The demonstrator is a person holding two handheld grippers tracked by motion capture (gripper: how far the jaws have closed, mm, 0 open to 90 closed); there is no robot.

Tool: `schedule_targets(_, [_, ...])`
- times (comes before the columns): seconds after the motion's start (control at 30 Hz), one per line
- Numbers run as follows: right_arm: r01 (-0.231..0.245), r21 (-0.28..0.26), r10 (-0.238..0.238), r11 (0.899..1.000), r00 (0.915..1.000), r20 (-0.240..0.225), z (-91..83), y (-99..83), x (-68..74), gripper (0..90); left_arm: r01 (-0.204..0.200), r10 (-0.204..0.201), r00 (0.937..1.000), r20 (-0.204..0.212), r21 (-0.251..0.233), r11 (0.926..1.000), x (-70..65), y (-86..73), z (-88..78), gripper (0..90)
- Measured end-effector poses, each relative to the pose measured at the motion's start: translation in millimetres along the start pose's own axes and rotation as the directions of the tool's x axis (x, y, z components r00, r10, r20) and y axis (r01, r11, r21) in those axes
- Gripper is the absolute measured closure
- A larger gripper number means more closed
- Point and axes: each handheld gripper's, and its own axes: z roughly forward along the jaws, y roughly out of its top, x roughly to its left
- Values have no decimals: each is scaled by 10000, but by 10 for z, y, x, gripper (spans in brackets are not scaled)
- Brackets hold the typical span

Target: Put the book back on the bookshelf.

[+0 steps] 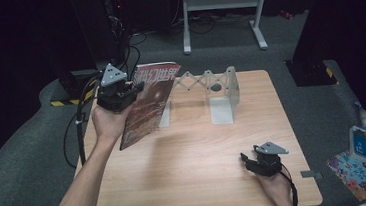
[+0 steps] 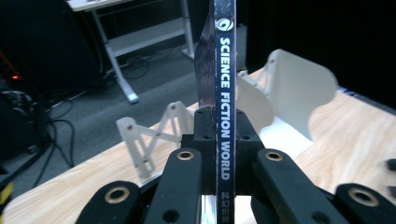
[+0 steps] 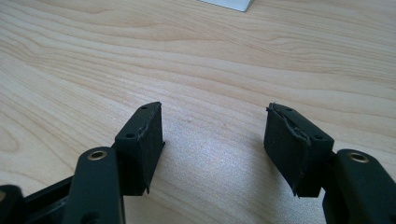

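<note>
magazine, thin, dark-spined, red-covered (image 1: pixel 148 103), clamped by left gripper (image 2: pixel 219 140) above the wooden surface (image 1: pixel 196 167), beside the white expanding book rack (image 1: pixel 215 92); likely next: slotting it in. right gripper (image 3: pixel 212 140) rests wide open, empty.

**Readable text: one magazine**

The magazine (image 2: pixel 225 93) spine reads "SCIENCE FICTION WORLD" in pale capitals running down a dark blue strip, under a round white logo, with small Chinese characters below. On its red cover (image 1: pixel 148 103), large pale Chinese characters cross the top, too small to read.
</note>
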Motion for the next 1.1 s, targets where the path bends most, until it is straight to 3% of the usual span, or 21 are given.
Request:
schedule_targets(0.2, [14, 3, -14, 10000, 10000, 13, -1, -1, 0, 372, 358, -364, 9973, -631, -114, 9993, 72, -6, 180, 842])
schedule_targets(0.53, [-10, -5, 10, 10000, 10000, 7, -1, -2, 2, 371, 736, -775, 9905, -1132, -384, 9966, 95, -14, 446, 842])
schedule_targets(1.1, [64, -31, -64, 10000, 10000, 4, -1, -4, -1, 371, 910, -983, 9866, -1299, -611, 9940, 43, -72, 842, 842])
